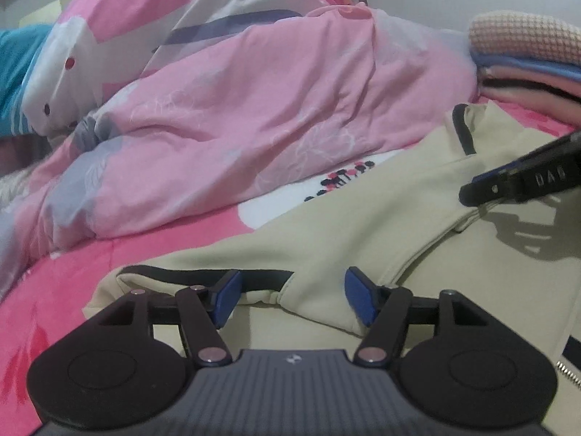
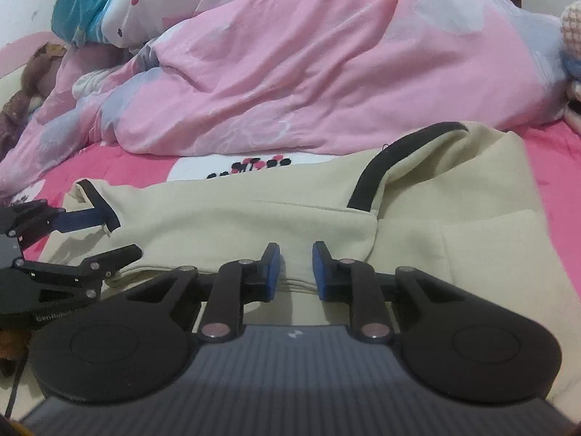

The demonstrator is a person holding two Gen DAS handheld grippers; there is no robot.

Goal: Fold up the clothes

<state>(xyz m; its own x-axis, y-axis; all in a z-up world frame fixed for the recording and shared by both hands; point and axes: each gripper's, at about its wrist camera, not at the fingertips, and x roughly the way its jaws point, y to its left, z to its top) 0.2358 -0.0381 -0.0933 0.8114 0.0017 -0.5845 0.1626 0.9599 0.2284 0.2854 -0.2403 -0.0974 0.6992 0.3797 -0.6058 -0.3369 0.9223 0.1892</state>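
A cream jacket (image 1: 363,218) with black trim lies spread on the pink bed sheet (image 1: 145,250). My left gripper (image 1: 294,296) is open, its blue pads wide apart on either side of a black-trimmed sleeve cuff (image 1: 254,278). In the right wrist view the same jacket (image 2: 254,218) shows its black-edged hood (image 2: 435,167). My right gripper (image 2: 296,270) hangs low over a folded edge of the jacket, open by a narrow gap with cream cloth showing between the pads. The left gripper (image 2: 94,239) shows at the left by the cuff. The right gripper (image 1: 508,181) enters from the right edge.
A bulky pink quilt (image 1: 236,109) is heaped along the far side of the bed. A stack of folded clothes (image 1: 526,72) sits at the back right. A teal pillow (image 2: 83,3) and a brown plush toy (image 2: 32,80) lie at the far left.
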